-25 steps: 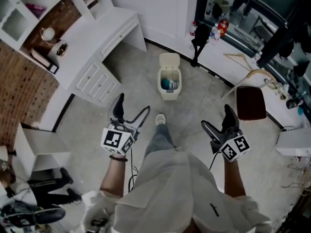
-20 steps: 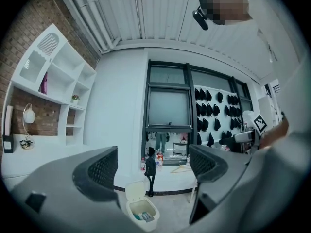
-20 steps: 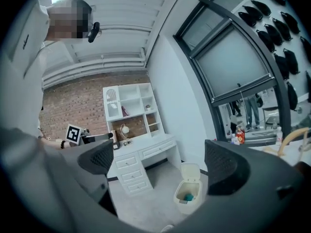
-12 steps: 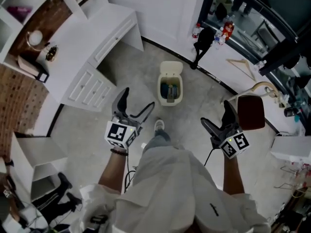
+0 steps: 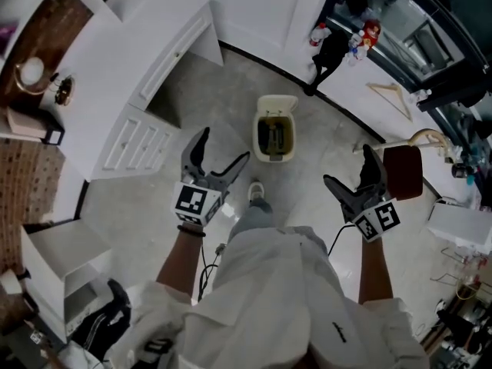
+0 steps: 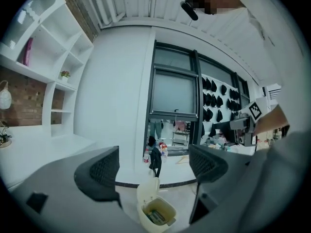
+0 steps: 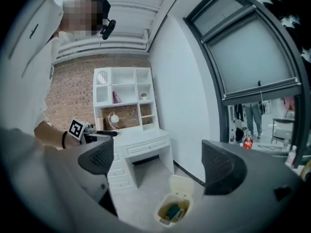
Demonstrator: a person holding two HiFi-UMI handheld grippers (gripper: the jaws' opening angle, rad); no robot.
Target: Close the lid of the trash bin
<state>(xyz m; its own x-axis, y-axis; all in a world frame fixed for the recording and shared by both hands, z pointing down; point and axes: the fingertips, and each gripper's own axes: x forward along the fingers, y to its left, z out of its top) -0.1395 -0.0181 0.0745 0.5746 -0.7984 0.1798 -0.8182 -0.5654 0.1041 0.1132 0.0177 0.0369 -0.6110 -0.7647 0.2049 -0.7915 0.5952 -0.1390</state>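
Bin: cream trash bin (image 5: 274, 158) stands on the grey floor, far centre, ahead of the person's shoe (image 5: 256, 190). The white desk (image 5: 146, 44) is to its left and a dark red stool (image 5: 402, 167) is to the right.
Lid: lid (image 5: 277, 104) is swung up at the far edge of the bin and stands roughly upright. The mouth is open, with rubbish visible inside.
Left gripper: left gripper (image 5: 223, 148) is held in the air, nearer than the bin and slightly to its left. Its jaws are spread wide with nothing between them. In the left gripper view the bin shows low between the pads, well apart from them.
Right gripper: right gripper (image 5: 347, 166) is also in the air, near right of the bin and beside the stool. Its jaws are parted and empty. The right gripper view shows the lid (image 7: 181, 184) below and beyond them.
Stage: approach, by my reading. Neither gripper touches the bin, and the closing has not begun.
Method: the left gripper is the closer candidate. Lower it and reach past the mouth to the lid's top edge. Hook or push that edge toward the near side and follow the hinge arc down.
Caution: the bin looks light. A sideways shove could slide or tip it, so press along the hinge arc and finish downward on the rim.
Check: lid flat on the rim, with no rubbish keeping it from seating.
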